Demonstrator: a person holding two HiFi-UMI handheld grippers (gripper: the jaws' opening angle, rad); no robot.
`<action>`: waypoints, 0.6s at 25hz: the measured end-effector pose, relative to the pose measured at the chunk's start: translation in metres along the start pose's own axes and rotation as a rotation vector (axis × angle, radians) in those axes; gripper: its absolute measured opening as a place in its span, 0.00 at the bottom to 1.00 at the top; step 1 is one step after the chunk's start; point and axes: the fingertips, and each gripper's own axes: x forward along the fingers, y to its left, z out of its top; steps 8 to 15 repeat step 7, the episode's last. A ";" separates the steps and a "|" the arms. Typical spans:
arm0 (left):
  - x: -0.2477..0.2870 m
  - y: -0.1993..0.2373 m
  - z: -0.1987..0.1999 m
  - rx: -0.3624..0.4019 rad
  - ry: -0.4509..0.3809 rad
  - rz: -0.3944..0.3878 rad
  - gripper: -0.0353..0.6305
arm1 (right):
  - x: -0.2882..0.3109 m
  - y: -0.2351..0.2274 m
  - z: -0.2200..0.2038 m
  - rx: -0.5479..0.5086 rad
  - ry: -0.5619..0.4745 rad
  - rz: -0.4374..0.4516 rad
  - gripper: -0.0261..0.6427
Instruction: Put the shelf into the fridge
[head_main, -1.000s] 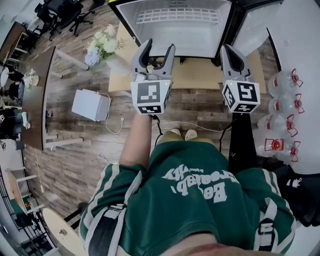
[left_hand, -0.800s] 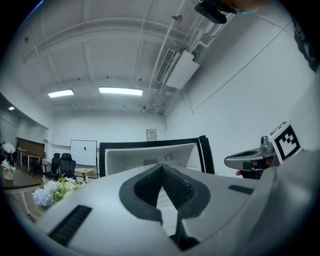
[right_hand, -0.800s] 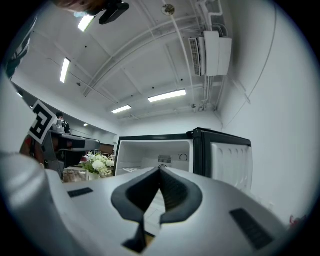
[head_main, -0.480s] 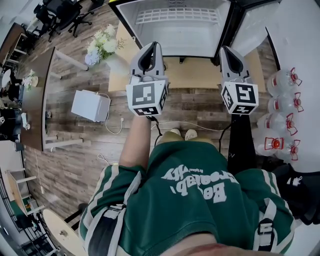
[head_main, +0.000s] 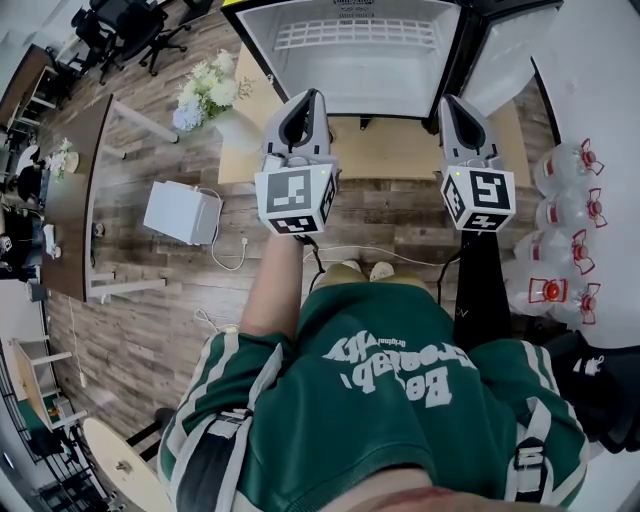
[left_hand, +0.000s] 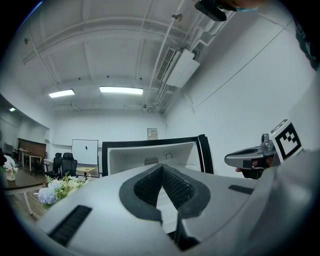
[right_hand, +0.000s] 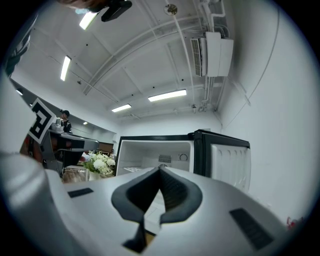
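Left gripper (head_main: 306, 98): was held level in front of the open fridge (head_main: 350, 80); its jaws were pressed together, pad against pad, and nothing was caught between them.
Right gripper (head_main: 453, 102): was held level beside the left one, well apart from it; its jaws were likewise clenched shut on nothing.
Shelf (head_main: 355, 32): a white wire shelf was seen lying inside the fridge cavity, well apart from both grippers and touched by neither.
Fridge: was stood on a light wooden platform (head_main: 395, 148), its white interior faced toward the person.
Fridge door (head_main: 510, 55): was swung wide open at the right side of the cavity, its white inner lining shown.
Bouquet (head_main: 205, 90): white and pale blue flowers were set just left of the fridge, on the platform's corner.
White box (head_main: 182, 210): was placed on the wooden floor at the left, with a cable trailed beside it.
Water bottles (head_main: 565, 225): several large clear bottles with red caps were lined up along the right wall.
Person: a green shirt (head_main: 390, 400) with white lettering filled the lower part of the head view.
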 end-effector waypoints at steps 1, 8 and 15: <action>0.000 0.001 0.001 -0.001 -0.002 0.002 0.05 | 0.000 0.000 0.000 0.000 -0.001 0.001 0.04; -0.002 0.004 0.001 -0.006 -0.003 0.009 0.05 | 0.002 0.002 0.002 -0.001 -0.006 0.004 0.04; -0.002 0.004 0.001 -0.006 -0.003 0.009 0.05 | 0.002 0.002 0.002 -0.001 -0.006 0.004 0.04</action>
